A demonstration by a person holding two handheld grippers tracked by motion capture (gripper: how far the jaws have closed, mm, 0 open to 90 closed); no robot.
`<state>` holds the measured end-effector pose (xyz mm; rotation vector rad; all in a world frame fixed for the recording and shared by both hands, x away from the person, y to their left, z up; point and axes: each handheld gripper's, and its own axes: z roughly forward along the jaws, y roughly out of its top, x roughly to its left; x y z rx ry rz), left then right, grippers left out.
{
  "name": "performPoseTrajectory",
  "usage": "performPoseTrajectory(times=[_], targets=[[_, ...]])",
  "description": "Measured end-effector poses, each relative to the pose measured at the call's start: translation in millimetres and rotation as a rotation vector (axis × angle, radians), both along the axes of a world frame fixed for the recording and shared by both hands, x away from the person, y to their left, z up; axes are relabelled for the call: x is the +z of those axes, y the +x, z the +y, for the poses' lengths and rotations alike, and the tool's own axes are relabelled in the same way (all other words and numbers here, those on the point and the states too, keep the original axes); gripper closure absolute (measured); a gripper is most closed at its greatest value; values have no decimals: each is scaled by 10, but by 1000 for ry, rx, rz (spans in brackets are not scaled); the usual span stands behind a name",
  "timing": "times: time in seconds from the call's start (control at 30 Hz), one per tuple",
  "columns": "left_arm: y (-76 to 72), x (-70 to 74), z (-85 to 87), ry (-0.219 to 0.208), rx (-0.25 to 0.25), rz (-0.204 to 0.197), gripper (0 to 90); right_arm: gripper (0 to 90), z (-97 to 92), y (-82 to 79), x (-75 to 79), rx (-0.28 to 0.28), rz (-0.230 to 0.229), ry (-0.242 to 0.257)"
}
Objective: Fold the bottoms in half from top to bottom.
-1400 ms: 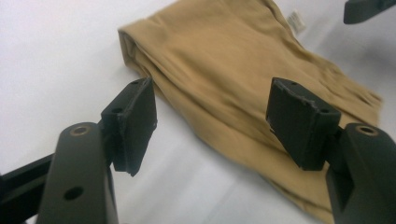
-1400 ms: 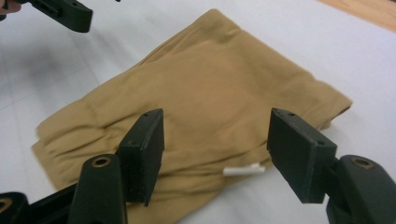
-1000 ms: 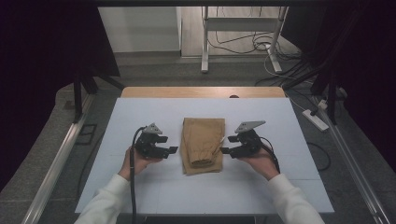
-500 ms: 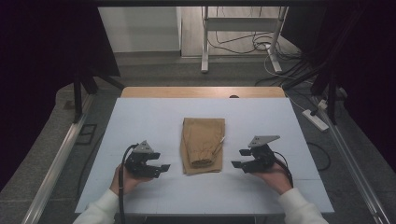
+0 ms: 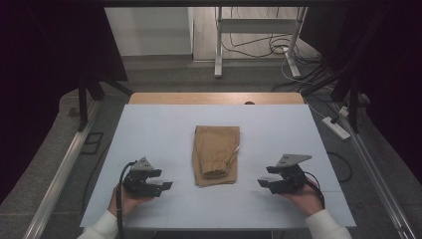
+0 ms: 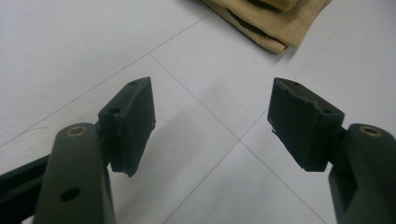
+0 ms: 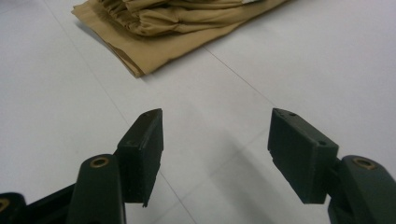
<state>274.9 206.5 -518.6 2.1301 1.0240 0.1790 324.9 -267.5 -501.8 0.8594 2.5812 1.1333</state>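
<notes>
A folded tan garment lies in the middle of the white table, with an elastic waistband showing at its near end. My left gripper rests low over the table to the garment's front left, jaws apart and nothing between them. My right gripper sits to the garment's front right, also open and empty. In the left gripper view a corner of the garment lies beyond the open gripper. In the right gripper view the garment lies ahead of the open gripper.
The table's far edge is a wooden strip. Metal rails run along both sides. A stand's legs and cables sit on the floor beyond, and a power strip lies at the right.
Both grippers have drawn back from the garment's sides toward the table's near edge, the left going outward left and the right outward right. The garment stays in place.
</notes>
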Motion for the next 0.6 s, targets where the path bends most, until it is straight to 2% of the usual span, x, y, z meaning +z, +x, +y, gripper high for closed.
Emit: performPoseTrajectory(times=[0.2,0.6], targets=[[1,7,18,-1,5,-5,315,361,-78,-30,6,-10,-10,0],[17,3,15,6,4,-6,313,359,-77,-40,-1,-4,-16,-7]])
